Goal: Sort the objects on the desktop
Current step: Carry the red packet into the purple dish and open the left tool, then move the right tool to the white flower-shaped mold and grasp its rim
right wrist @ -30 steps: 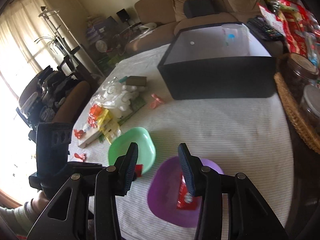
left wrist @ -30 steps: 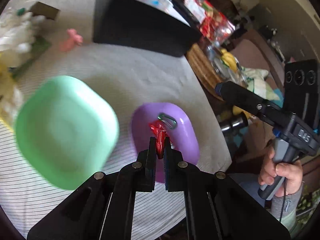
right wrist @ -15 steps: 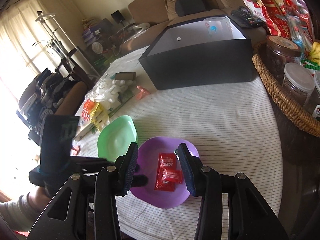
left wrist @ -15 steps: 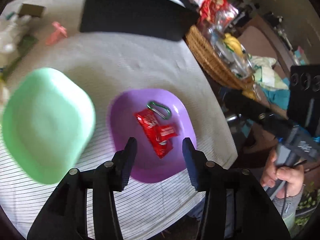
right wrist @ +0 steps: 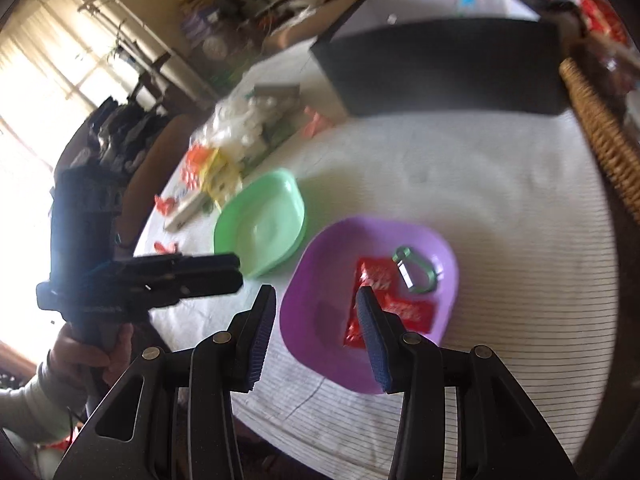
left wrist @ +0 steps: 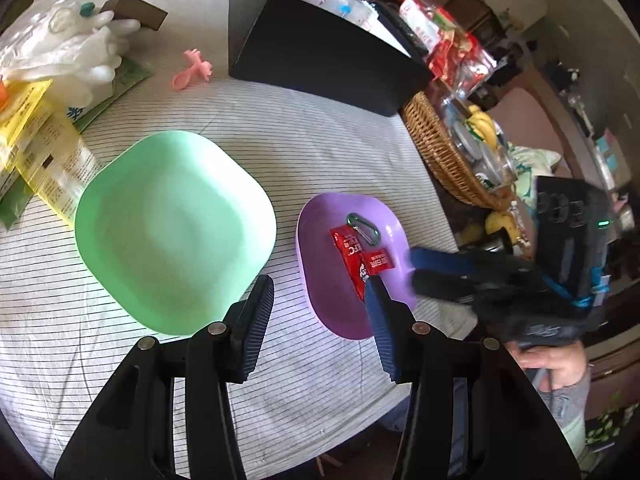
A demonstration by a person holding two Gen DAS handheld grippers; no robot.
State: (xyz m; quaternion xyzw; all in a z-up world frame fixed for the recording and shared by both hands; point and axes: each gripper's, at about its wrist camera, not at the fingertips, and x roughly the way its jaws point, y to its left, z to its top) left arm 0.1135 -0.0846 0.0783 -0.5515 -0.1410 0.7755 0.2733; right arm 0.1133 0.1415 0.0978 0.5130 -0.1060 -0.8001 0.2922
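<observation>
A purple bowl (left wrist: 344,304) holds two red sauce sachets (left wrist: 352,256) and a green carabiner (left wrist: 362,228). To its left sits a pale green bowl (left wrist: 172,232) with nothing in it. My left gripper (left wrist: 320,284) hovers open over the near rim of the purple bowl, with nothing between its fingers. In the right wrist view my right gripper (right wrist: 316,294) is open above the purple bowl (right wrist: 320,280), its right finger in front of the sachets (right wrist: 374,276). The carabiner (right wrist: 416,272) lies beside them. Each gripper shows in the other's view, held by a hand.
A black box (left wrist: 320,52) stands at the back and a wicker basket (left wrist: 444,152) of jars and bananas at the right edge. A pink spoon (left wrist: 192,70), white gloves (left wrist: 68,52) and yellow packets (left wrist: 44,140) lie at the left. The table's front edge is close.
My left gripper has let go of a red sachet, which now lies in the purple bowl, and has opened and pulled back. My right gripper has dropped lower, toward the purple bowl.
</observation>
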